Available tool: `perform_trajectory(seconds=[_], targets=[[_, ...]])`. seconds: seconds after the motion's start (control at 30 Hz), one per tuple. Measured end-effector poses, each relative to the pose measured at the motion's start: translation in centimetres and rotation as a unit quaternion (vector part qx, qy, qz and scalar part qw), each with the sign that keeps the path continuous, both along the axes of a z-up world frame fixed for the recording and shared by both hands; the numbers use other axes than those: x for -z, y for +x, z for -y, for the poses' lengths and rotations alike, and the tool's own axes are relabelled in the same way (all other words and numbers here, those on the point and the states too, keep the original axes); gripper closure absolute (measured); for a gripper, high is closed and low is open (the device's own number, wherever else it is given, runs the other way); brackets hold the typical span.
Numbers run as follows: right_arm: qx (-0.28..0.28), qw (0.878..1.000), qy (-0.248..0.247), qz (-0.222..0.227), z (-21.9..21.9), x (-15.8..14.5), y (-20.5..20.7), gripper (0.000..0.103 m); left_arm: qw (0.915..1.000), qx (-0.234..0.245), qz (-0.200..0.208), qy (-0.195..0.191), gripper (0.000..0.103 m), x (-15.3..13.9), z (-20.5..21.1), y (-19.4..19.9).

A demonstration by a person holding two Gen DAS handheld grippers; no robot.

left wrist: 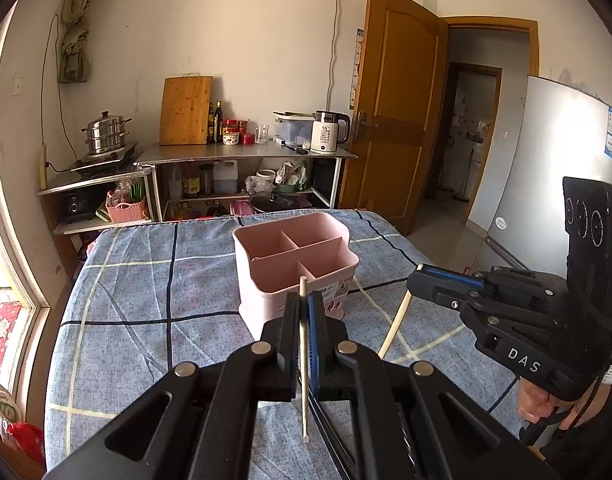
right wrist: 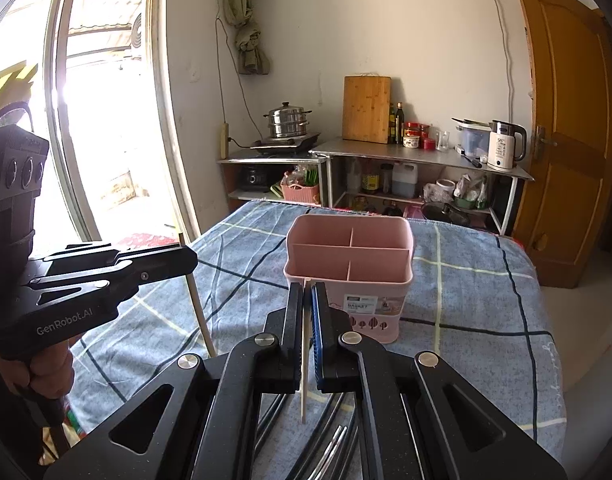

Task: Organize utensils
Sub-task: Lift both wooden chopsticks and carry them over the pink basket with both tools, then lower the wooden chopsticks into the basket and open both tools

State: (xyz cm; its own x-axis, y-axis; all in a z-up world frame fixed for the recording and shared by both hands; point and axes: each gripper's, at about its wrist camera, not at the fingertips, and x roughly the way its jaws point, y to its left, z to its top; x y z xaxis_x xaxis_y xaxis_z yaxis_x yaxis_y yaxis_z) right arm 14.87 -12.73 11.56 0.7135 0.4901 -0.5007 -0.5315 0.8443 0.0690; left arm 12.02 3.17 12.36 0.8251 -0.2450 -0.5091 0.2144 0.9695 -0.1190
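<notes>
A pink divided utensil basket (left wrist: pixel 294 256) (right wrist: pixel 347 258) stands empty on the blue checked cloth, just beyond both grippers. My left gripper (left wrist: pixel 304 298) is shut on a pale chopstick (left wrist: pixel 304 380) that stands nearly upright between its pads. My right gripper (right wrist: pixel 306 288) is shut on a second pale chopstick (right wrist: pixel 304 376), also upright. In the left wrist view the right gripper (left wrist: pixel 419 271) shows at the right with its chopstick (left wrist: pixel 395 326) hanging below. The left gripper (right wrist: pixel 190 255) shows at the left of the right wrist view, its chopstick (right wrist: pixel 200 312) slanting down.
Several metal utensils (right wrist: pixel 331 440) lie on the cloth (right wrist: pixel 465 300) under my right gripper. Behind the table stand steel shelves (left wrist: pixel 246 154) with a kettle (left wrist: pixel 325 132), a cutting board and a steamer pot. A wooden door (left wrist: pixel 393 112) and a fridge (left wrist: pixel 545 160) are to the right, a window (right wrist: pixel 106 100) to the left.
</notes>
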Motion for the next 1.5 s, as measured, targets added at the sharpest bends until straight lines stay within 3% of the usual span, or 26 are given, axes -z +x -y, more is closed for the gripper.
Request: perform_trajectory(seconds=[0.33, 0.57, 0.77, 0.97, 1.23, 1.5], targets=[[0.016, 0.999, 0.019, 0.025, 0.7, -3.2, 3.9, 0.099, 0.9995, 0.007, 0.015, -0.025, 0.098, -3.7, -0.6, 4.5], [0.019, 0.997, 0.047, 0.064, 0.0, -6.7, 6.2, 0.099, 0.9981, -0.004, 0.050, -0.036, 0.098, -6.9, -1.6, 8.0], [0.020, 0.995, 0.059, 0.083, -1.4, -8.2, 8.0, 0.099, 0.9970, -0.018, 0.065, -0.037, 0.098, -7.7, -2.2, 10.6], [0.016, 0.996, 0.058, 0.068, -2.7, -6.3, 9.6, 0.099, 0.9975, -0.029, 0.051, -0.039, 0.098, -6.1, -2.7, 12.7], [0.016, 0.999, 0.034, 0.011, -3.2, -1.4, 11.4, 0.099, 0.9987, -0.025, 0.002, -0.043, 0.098, -1.3, -2.9, 14.1], [0.019, 0.999, 0.023, -0.017, -2.7, 0.6, 12.3, 0.099, 0.9984, -0.024, -0.024, -0.045, 0.098, 1.6, -2.6, 14.0]])
